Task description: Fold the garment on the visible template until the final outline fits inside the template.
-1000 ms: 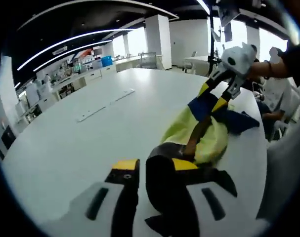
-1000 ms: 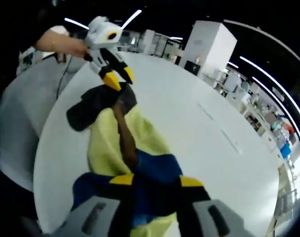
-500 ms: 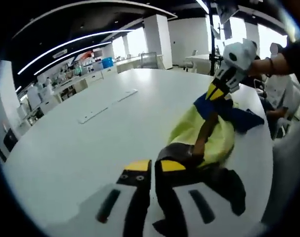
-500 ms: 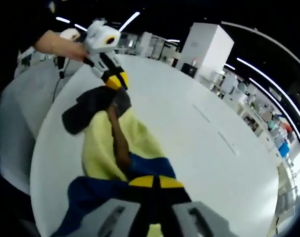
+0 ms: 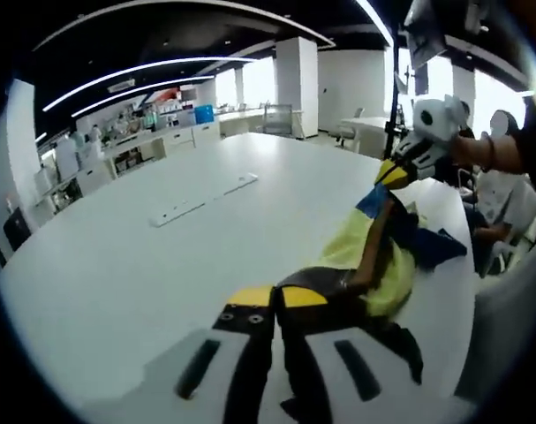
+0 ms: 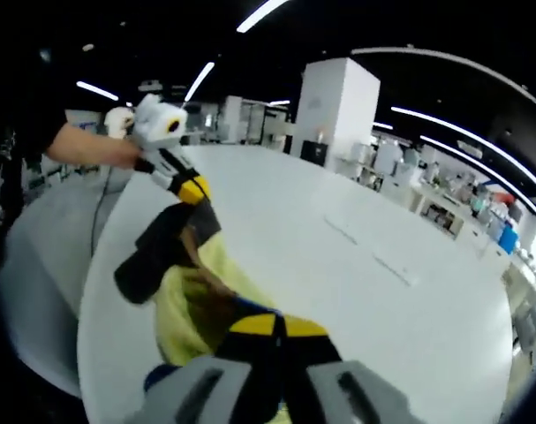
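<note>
Yellow, blue and black garment (image 5: pixel 373 256) at right of centre in the left gripper view, stretched up off the white table (image 5: pixel 162 256) between both grippers. Left gripper (image 5: pixel 276 299) at the bottom centre, yellow-tipped jaws pressed together on a black part of the cloth. Right gripper (image 5: pixel 393 173) at the upper right of the same view, clamped on the blue end, held by a hand (image 5: pixel 466 150). Flat white strip (image 5: pixel 206 199) on the table at upper left of centre, well apart from the cloth.

Same garment (image 6: pixel 192 283) at lower left in the right gripper view. Right gripper (image 6: pixel 279 327) at the bottom centre, closed on blue and yellow cloth. Left gripper (image 6: pixel 194 190) at the upper left, pinching the black end.
</note>
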